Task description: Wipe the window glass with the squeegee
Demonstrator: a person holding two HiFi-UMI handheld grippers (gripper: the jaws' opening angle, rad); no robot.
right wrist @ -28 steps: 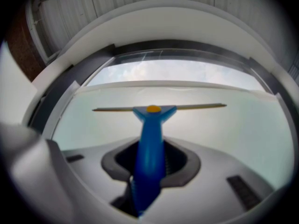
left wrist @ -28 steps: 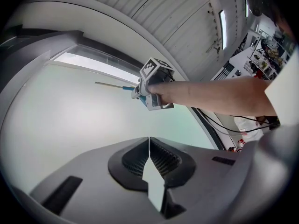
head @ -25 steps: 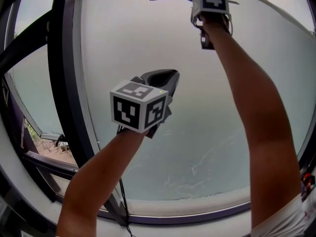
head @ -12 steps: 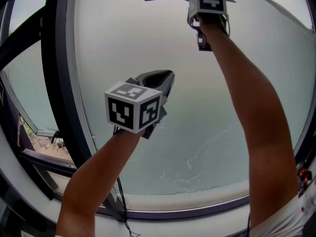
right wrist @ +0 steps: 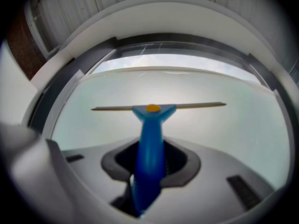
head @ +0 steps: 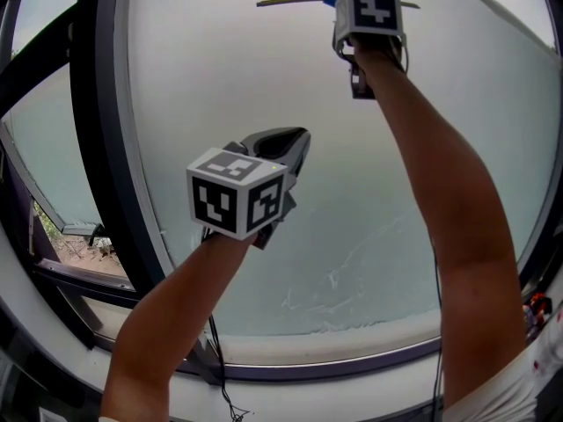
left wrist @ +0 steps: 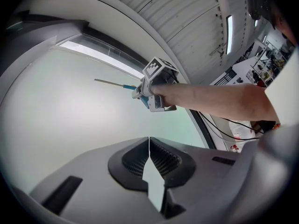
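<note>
The squeegee has a blue handle and a thin straight blade. Its blade lies level against the top of the window glass. My right gripper is raised high on an outstretched arm and is shut on the handle, which stands between the jaws in the right gripper view. My left gripper hangs lower, in front of the middle of the pane, its jaws shut together on nothing. The left gripper view shows the squeegee and the right gripper's cube above.
A dark frame post runs down the left side, with another pane beyond it. The sill curves along the bottom. Soapy streaks mark the lower glass. A thin cable hangs near the sill.
The right gripper and squeegee have shifted slightly left along the top of the glass. The left gripper has barely moved and stays shut.
</note>
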